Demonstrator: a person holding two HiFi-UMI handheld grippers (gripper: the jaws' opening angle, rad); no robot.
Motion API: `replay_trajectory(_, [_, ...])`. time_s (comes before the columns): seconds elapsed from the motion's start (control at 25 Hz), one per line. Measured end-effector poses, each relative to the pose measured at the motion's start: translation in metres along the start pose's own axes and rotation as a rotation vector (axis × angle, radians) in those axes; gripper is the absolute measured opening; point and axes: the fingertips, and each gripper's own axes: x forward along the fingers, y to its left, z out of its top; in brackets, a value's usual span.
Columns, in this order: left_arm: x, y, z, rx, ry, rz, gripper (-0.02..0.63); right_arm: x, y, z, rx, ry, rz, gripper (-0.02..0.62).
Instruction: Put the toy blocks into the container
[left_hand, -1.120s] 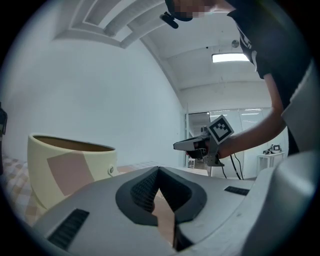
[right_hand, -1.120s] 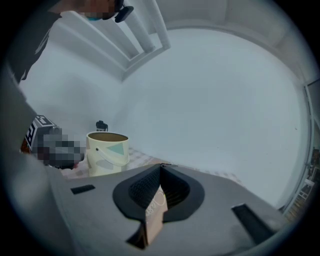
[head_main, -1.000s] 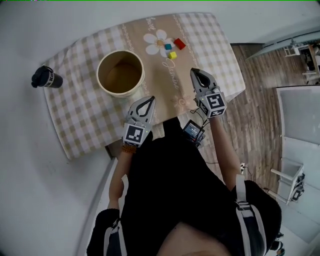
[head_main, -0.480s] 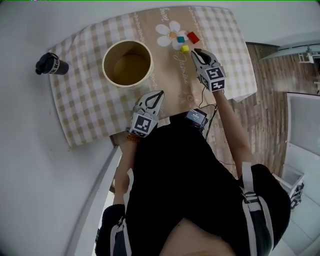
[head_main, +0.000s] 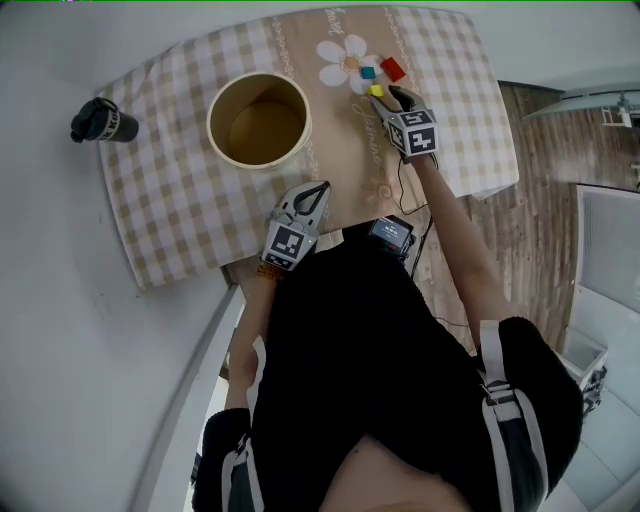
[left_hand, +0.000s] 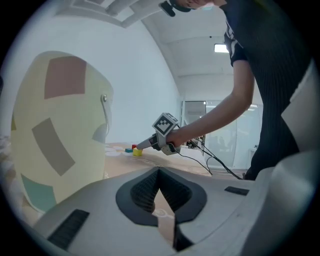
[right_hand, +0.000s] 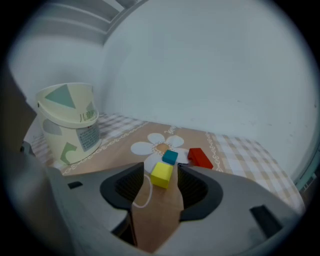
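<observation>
The worktop (head_main: 180, 200), covered by a beige checked cloth with a daisy printed on its tan centre strip, carried everything. The large cream paper tub (head_main: 213, 130) that serves as the container stood open and empty on the cloth, well apart from the blocks. A black lidded travel mug (head_main: 104, 120) sat off at the cloth's far left edge.

The left gripper (head_main: 318, 188) hung near the person's body, just beside the tub. Its jaws were tip to tip, with nothing between them. The right gripper (head_main: 385, 97) was stretched out to the daisy with its jaws opening. The yellow toy cube (right_hand: 161, 174) lay between their tips on the cloth, and the pads were not pressing on it.

Just beyond it lay the red oblong toy block (right_hand: 200, 158) and the small teal toy cube (right_hand: 170, 157), close together on the flower. No block was in the tub.

The step in hand looked like the approach for the first pick, with the yellow cube as the target. The next move would likely call for easing the right jaws a little further forward, so the pads bracket the cube's flat sides squarely, and then closing. The teal cube sat near enough to be nudged, so a straight, low entry seemed wise. A carry across to the tub would follow.
</observation>
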Motion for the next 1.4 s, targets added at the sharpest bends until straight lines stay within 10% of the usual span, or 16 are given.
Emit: replay_trajectory(1.4, [0.007,-0.010,-0.016,0.009,0.074,-0.037,0.009,-0.016,0.043,0.003,0.009,-0.029,0.077,0.140])
